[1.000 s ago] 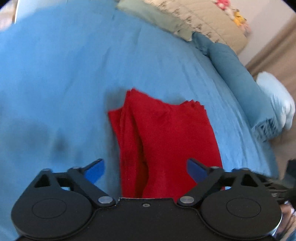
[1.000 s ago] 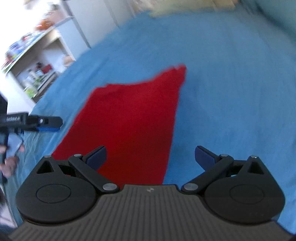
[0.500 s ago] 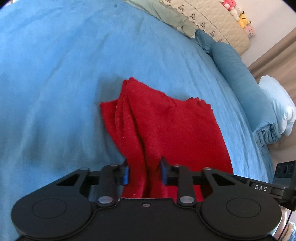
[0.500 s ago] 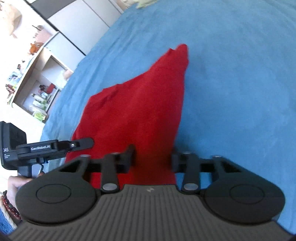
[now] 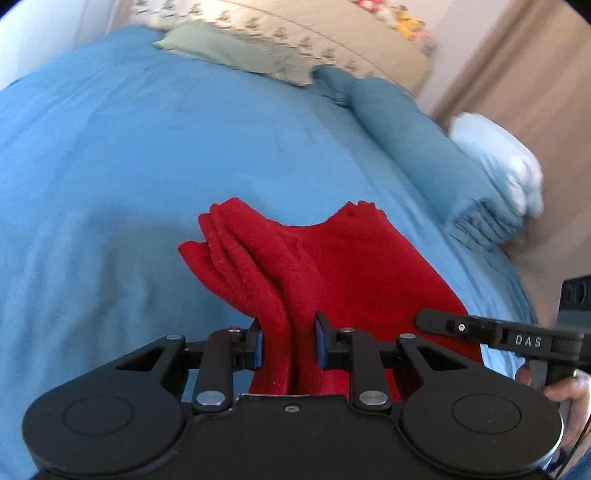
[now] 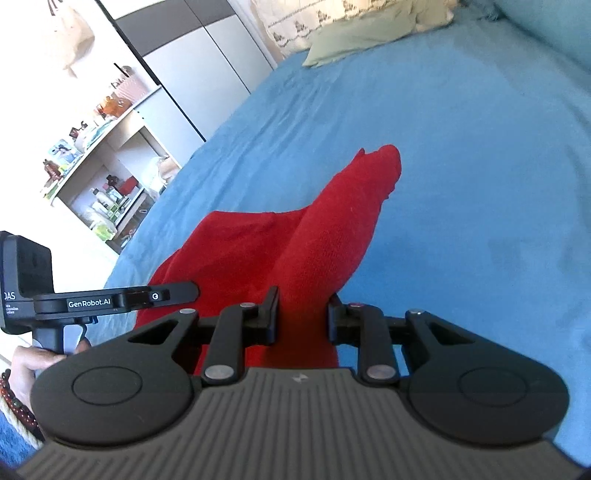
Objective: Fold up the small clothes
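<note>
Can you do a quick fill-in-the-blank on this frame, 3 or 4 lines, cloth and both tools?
1. The garment pinched by both tools is ____ in colour.
2. It lies partly on a ____ bedspread.
3. The left tool and the right tool are each ____ on a bunched edge of the garment.
4. Beyond the garment, near the head of the bed, lies a pale ____ pillow.

Missing words: red; blue; shut; green

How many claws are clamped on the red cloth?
2. The left claw pinches a bunched fold at the near edge of the red cloth; the right claw grips the same cloth's near edge alongside it.
</note>
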